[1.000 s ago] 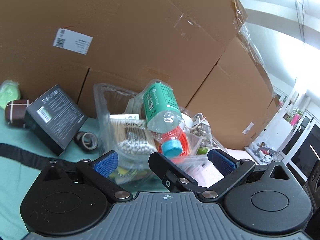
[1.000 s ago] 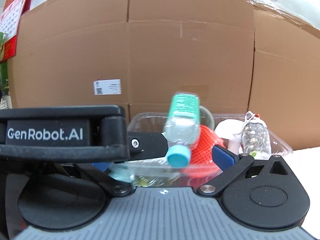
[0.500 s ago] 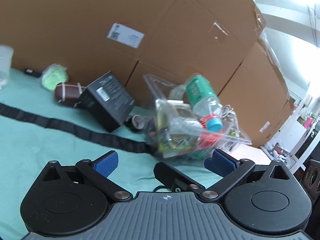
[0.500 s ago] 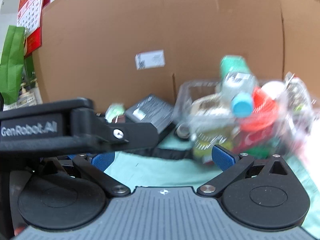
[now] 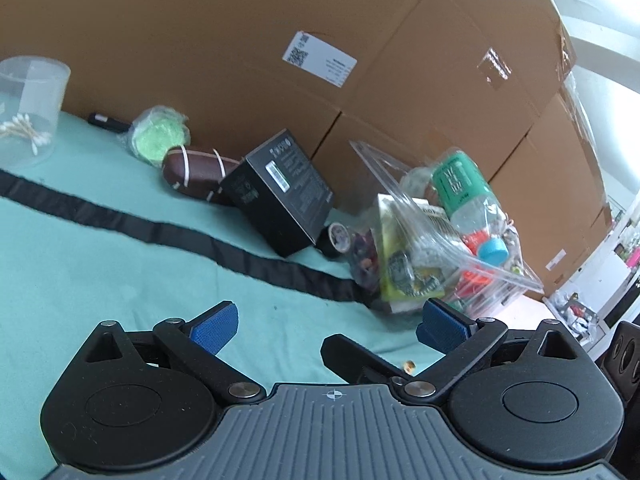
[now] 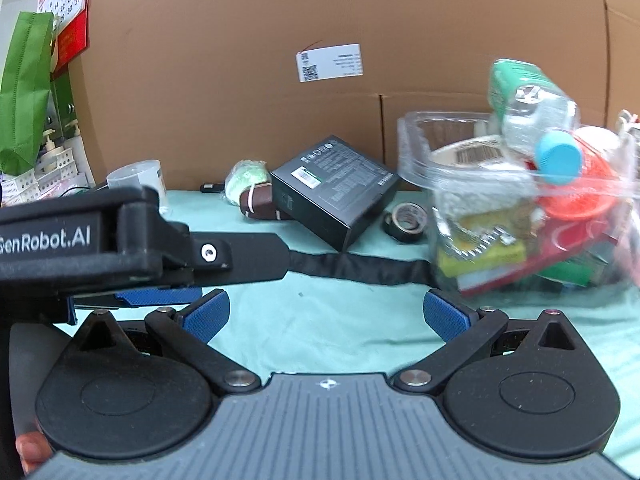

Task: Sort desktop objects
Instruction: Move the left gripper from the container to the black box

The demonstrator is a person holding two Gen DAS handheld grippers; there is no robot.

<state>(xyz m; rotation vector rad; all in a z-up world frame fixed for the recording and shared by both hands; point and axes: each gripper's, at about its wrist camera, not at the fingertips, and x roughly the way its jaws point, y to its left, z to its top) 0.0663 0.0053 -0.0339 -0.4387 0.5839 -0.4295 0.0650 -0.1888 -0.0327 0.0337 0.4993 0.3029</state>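
- Clear bin [image 5: 472, 256] is stuffed: bottle [image 5: 464, 196] with green label on top, blue cap [image 6: 558, 158] pointing toward the cameras, plus packets and an orange item underneath. Sits at the right end of the teal cloth [image 5: 100, 248], against the cardboard boxes [image 5: 240, 40].
- Still loose on the cloth, left of the bin: tape roll [image 6: 408, 222] just beside it, then black box [image 5: 280, 196] tilted with one edge propped on the brown case [image 5: 196, 172], then green puff [image 5: 158, 138], a black pen-like thing [image 5: 106, 121] at the cardboard, and a clear cup [image 5: 30, 104] with cotton swabs at the far left.
- Left gripper [image 5: 326, 322]: jaws spread wide, nothing between them, hovering over bare cloth. Right gripper [image 6: 326, 312]: same, wide and empty.
- Key geometry, my read: loose items lie ahead and left of both jaws; bin lies ahead-right. The left gripper shows in the right wrist view on that left side, so it's likely nearer the case, puff and cup; right one is nearer the tape and bin.
- Black box's long axis runs diagonally, back-left to front-right. Jaws need a yaw to span its short side.
- Risk: box leans on the case, so pulling either one shifts the other.
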